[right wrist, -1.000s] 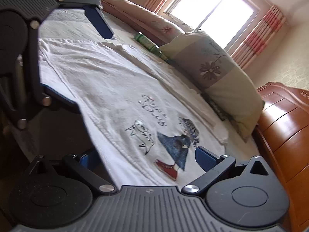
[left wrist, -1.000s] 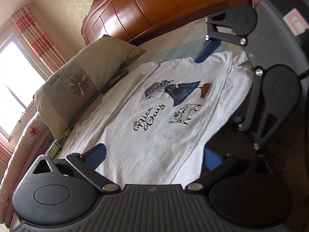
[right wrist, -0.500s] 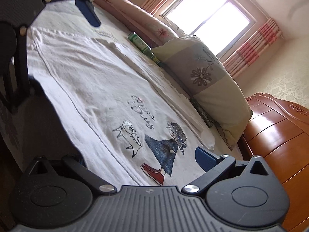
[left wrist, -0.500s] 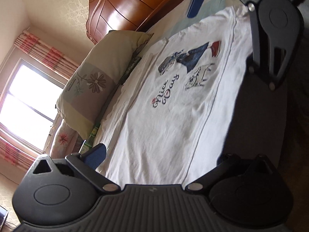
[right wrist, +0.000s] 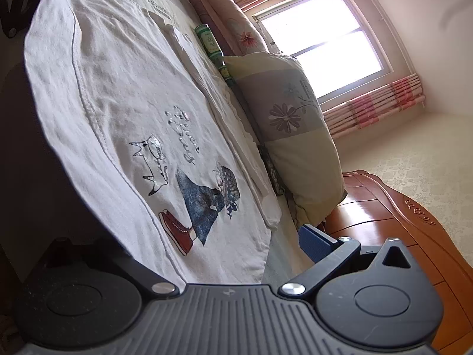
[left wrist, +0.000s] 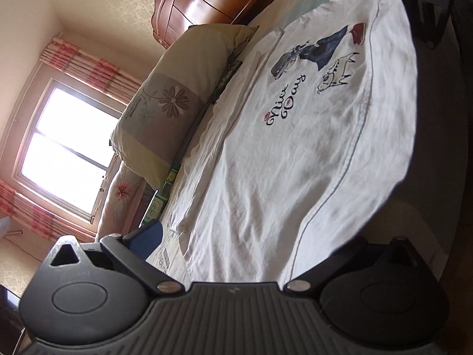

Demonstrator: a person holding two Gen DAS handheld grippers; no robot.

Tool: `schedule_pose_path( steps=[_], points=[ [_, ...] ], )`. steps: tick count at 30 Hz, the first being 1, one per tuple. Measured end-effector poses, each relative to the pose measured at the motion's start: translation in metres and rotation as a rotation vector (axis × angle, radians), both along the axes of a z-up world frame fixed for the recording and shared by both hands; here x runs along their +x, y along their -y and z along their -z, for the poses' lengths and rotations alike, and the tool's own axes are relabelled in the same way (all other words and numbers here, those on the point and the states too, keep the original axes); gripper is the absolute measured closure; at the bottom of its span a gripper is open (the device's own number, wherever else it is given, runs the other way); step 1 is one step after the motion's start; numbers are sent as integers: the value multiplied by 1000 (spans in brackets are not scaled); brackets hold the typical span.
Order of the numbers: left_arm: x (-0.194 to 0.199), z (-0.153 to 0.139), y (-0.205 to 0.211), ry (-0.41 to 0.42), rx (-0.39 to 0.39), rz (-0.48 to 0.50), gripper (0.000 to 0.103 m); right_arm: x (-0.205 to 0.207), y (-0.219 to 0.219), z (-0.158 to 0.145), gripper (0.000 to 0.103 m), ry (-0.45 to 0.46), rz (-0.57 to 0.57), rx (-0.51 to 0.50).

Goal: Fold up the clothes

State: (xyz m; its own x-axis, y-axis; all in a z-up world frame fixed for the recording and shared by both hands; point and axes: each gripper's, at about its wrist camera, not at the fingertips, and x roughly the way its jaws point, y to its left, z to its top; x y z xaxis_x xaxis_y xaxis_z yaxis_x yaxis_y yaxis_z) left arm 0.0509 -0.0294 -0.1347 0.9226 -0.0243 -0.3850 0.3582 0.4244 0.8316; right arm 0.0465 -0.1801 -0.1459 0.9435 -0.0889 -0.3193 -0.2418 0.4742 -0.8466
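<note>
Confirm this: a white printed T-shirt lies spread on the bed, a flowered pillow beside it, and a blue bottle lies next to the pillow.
One detail is wrong: the bottle is green, not blue, as the right wrist view shows. The rest holds: the white printed T-shirt lies spread on the bed, with the flowered pillow beside it.

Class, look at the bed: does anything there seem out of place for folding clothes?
Yes: green bottles lie on the bed beside the pillow, beyond the white T-shirt. Bottles look odd among bedding.
</note>
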Motion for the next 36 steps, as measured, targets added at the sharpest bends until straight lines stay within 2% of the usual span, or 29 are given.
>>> schedule_pose_path(
  steps=[4, 7, 12, 17, 22, 30, 36],
  points=[
    [3, -2, -11, -10, 2, -45, 0, 10, 13, -2, 0, 11, 78, -4],
    [3, -6, -15, 6, -9, -56, 0, 9, 18, -6, 0, 41, 74, 12],
    [6, -17, -15, 97, 1, -64, 0, 12, 19, -18, 0, 124, 73, 34],
    [19, -28, -14, 118, 1, -76, 0, 24, 22, -26, 0, 159, 90, 46],
    [39, -41, -12, 127, 23, -69, 0, 43, 26, -35, 0, 171, 88, 56],
    [87, -65, -9, 143, 8, -75, 0, 87, 28, -51, 0, 192, 114, 69],
    [128, -72, -9, 138, -8, -85, 0, 129, 26, -60, 0, 195, 134, 71]
  ],
)
